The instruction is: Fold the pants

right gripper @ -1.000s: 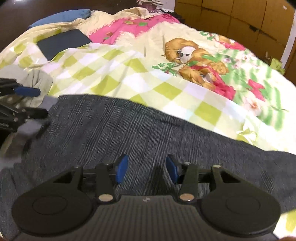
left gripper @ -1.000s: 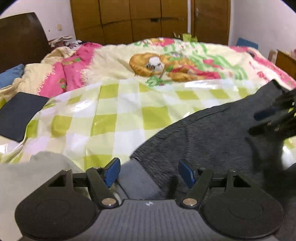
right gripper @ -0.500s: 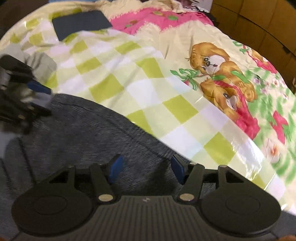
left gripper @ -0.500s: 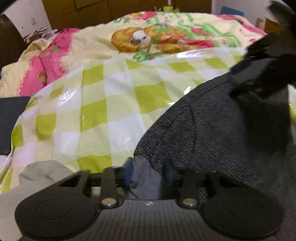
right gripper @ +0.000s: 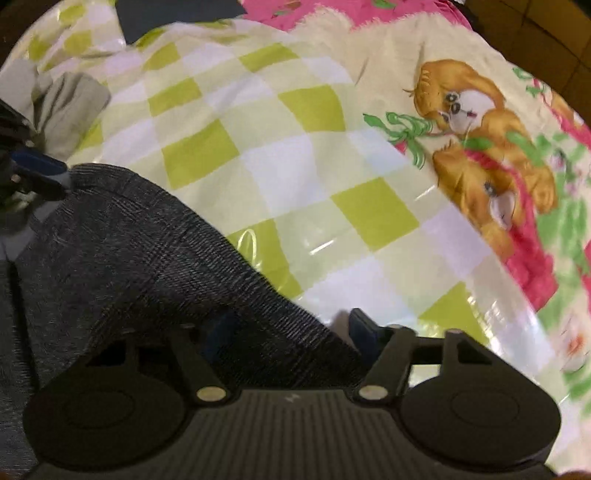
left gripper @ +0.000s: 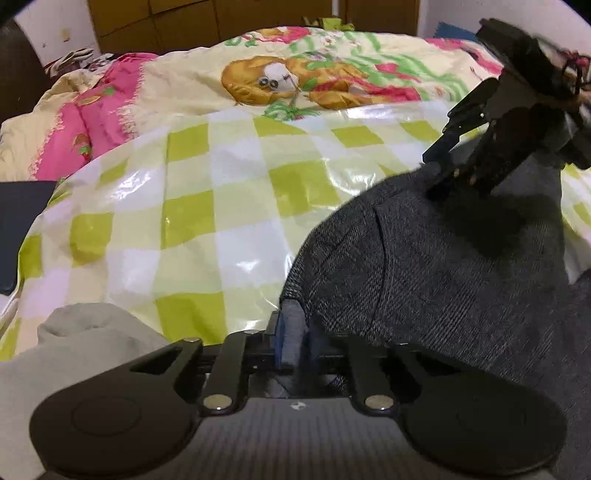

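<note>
Dark grey pants (left gripper: pixel 443 277) lie on a green-and-white checked sheet (left gripper: pixel 192 221) spread over a bed. My left gripper (left gripper: pixel 295 341) pinches a lighter grey corner of the pants' edge between its blue pads, and its jaws are opening slightly. In the right wrist view the pants (right gripper: pixel 129 240) run from the left down under my right gripper (right gripper: pixel 290 328). Its jaws are closing with the pants' edge between them, and the right pad stands clear of the cloth. The right gripper (left gripper: pixel 450 166) shows at the pants' far end, and the left gripper (right gripper: pixel 40 173) at the left edge.
A light grey garment (left gripper: pixel 74 343) lies bunched beside my left gripper. A dark folded item (left gripper: pixel 22 229) sits at the sheet's left edge. A quilt with a cartoon dog (left gripper: pixel 280 81) covers the far bed, with wooden wardrobes (left gripper: pixel 221 14) behind.
My left gripper's jaws went from wide apart to pinched on the pants' corner. The right gripper moved across to the pants' edge, so the cloth now sits between its fingers.
</note>
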`<state>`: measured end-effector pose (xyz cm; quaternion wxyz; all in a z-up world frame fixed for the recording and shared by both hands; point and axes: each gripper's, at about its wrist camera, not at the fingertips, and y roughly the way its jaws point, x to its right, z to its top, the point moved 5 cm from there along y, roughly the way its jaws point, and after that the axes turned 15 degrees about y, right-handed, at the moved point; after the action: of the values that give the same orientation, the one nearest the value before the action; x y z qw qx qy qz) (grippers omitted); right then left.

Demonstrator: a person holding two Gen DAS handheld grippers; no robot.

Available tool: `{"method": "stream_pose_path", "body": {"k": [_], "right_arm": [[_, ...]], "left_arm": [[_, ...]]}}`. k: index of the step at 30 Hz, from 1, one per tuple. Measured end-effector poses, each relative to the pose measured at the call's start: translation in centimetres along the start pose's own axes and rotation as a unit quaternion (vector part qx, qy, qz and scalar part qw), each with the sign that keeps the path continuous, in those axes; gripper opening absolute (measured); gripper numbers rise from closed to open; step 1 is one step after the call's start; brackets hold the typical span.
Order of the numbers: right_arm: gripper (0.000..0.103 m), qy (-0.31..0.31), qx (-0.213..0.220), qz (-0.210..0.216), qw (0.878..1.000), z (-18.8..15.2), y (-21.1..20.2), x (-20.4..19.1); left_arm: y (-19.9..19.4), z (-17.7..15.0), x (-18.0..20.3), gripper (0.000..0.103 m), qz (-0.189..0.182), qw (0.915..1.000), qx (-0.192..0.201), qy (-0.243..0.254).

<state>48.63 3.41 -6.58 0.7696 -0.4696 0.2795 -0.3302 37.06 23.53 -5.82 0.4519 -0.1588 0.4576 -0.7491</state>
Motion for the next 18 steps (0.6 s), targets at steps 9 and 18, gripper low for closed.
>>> {"method": "stream_pose_path", "body": {"k": [9, 18], "right_arm": [[0.006, 0.033, 0.026, -0.017, 0.999, -1.5, -2.5, -0.2], [0.006, 0.051, 0.079, -0.001, 0.996, -6.3, -11.3, -3.4]], "left_arm": [[0.5, 0.5, 1.5, 0.027, 0.065, 0.9974, -0.014, 0.028], [-5.2, -0.7, 3.9, 0.025, 0.076, 0.9962, 0.023, 0.036]]}}
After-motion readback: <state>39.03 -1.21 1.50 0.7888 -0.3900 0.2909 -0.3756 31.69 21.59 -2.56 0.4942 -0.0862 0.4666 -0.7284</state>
